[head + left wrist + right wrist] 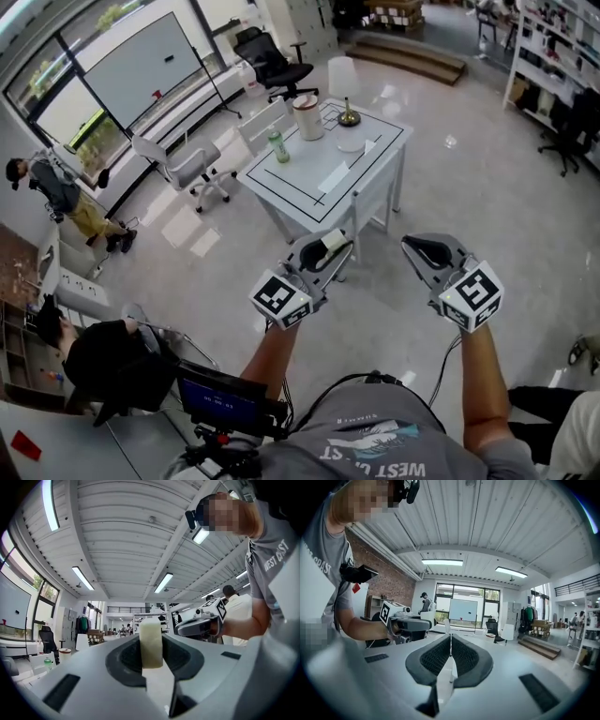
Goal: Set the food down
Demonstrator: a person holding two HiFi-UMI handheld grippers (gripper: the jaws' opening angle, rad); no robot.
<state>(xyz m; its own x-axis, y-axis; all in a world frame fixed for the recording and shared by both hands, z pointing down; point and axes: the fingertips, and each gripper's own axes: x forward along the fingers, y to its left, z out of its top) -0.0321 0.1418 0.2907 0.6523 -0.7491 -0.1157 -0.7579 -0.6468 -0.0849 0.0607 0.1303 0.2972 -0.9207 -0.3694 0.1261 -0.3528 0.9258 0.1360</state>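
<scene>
A pale cream slab of food [151, 641] stands on edge between the dark pads of my left gripper [153, 668], which is shut on it. In the head view the food [334, 242] shows as a small pale piece at the tip of that left gripper [328, 247], held over the floor just short of the white table [309, 183]. My right gripper [427, 251] hangs beside it to the right, also short of the table. Its ribbed pads meet along a thin line in the right gripper view [450, 654], shut with nothing in them.
On the table stand a white tub [308, 117], a green bottle [279, 146], a brass piece [349, 117], a white bowl [352, 145] and a sheet of paper [336, 176]. A white chair [183, 169] and a black office chair [277, 61] stand nearby. A person [56, 192] stands far left.
</scene>
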